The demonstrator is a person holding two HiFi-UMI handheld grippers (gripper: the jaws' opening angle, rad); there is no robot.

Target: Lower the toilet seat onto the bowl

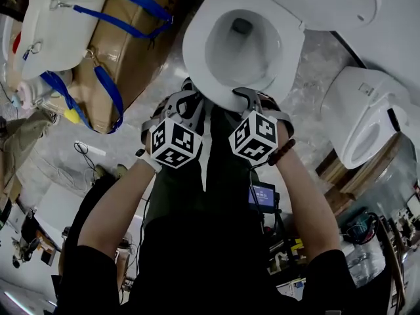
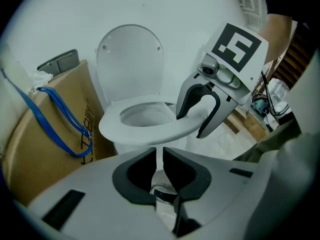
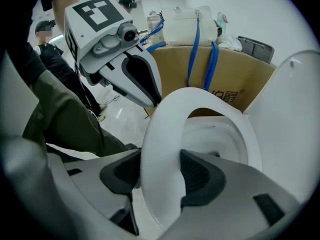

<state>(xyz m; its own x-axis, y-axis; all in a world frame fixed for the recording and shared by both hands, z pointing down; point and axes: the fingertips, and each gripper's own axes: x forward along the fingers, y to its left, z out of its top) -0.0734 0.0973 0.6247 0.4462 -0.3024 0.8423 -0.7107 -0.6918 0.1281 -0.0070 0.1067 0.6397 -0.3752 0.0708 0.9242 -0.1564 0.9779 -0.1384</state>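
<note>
Gripping: right gripper (image 3: 162, 176) clamps front rim of toilet seat (image 2: 145, 129) | seat near-level over bowl (image 2: 125, 146), contact unclear | left gripper (image 2: 161, 166) nearly closed, empty | seat likely rigid, smooth, slippery, hinged; front edge is the best hold.

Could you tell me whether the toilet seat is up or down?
Down, or nearly: the toilet seat lies level over the bowl, the right gripper around its front rim, the lid upright behind.
</note>
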